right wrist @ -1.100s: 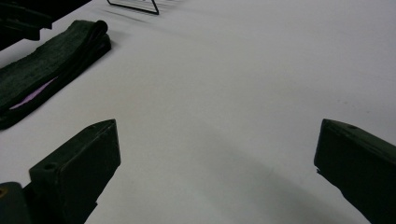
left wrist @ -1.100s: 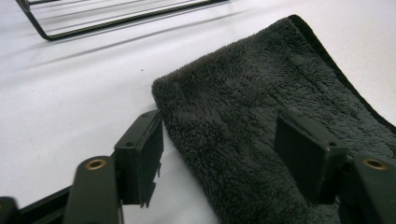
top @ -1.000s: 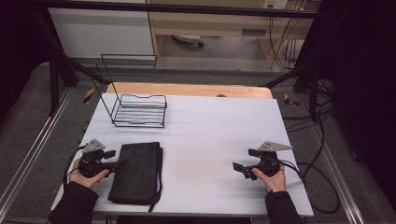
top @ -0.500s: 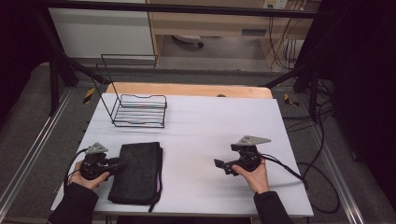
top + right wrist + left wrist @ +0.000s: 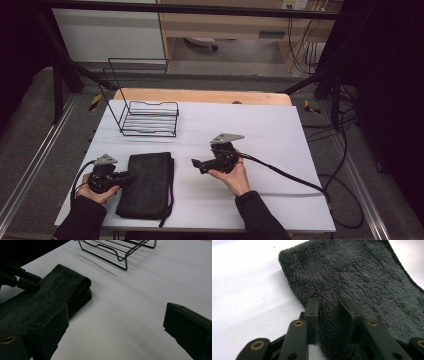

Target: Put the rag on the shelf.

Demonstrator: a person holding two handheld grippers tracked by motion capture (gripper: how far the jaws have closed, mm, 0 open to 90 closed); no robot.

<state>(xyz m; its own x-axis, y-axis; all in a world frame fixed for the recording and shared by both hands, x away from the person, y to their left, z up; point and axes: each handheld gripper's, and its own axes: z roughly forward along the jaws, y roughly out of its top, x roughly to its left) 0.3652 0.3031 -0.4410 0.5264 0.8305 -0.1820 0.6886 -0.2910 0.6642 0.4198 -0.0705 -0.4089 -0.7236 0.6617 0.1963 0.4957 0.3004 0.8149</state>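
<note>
A folded dark fleece towel lies at the front left of the white table. My left gripper sits at the towel's left edge. In the left gripper view its jaws have just been closing and now pinch a ridge of the towel between the pads. My right gripper hovers mid-table, pointing left at the towel's right side, a short gap away. Its jaws have just closed a little but stand wide with only bare table between them. The towel lies ahead of them.
A black wire rack stands at the back left of the table, also ahead in the right gripper view. A wooden board edge runs behind the table. The right gripper's cable trails across the table's right side.
The right hand has carried its gripper leftward from the table's right side to the middle, near the towel. The left hand stayed put while its jaws narrowed onto the towel's edge.
</note>
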